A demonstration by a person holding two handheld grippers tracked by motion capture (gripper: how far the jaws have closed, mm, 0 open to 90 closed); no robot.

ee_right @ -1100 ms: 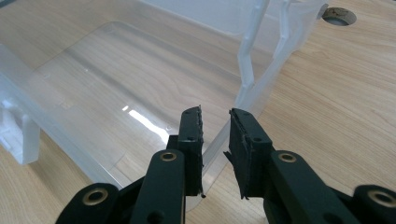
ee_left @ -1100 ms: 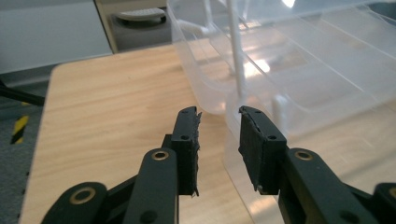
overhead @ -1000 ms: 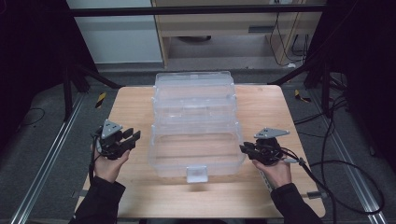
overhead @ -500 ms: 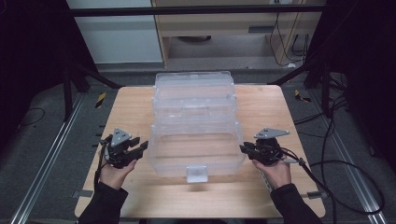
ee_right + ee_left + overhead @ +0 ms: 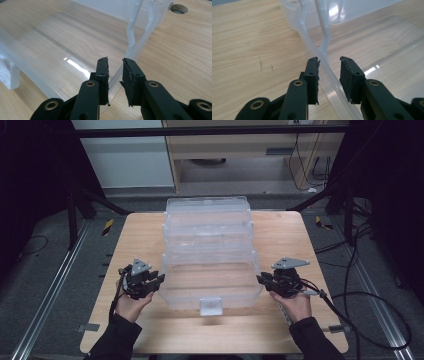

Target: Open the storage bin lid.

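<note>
Clear plastic box point(image 5: 210, 255) lengthwise, latch nearside

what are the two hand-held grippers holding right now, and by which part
Right hand-held gripper straddles the right side rim of the clear plastic box; whether it grips cannot be told. Left hand-held gripper, just closing, straddles the left rim, pads not yet pressing.
</note>
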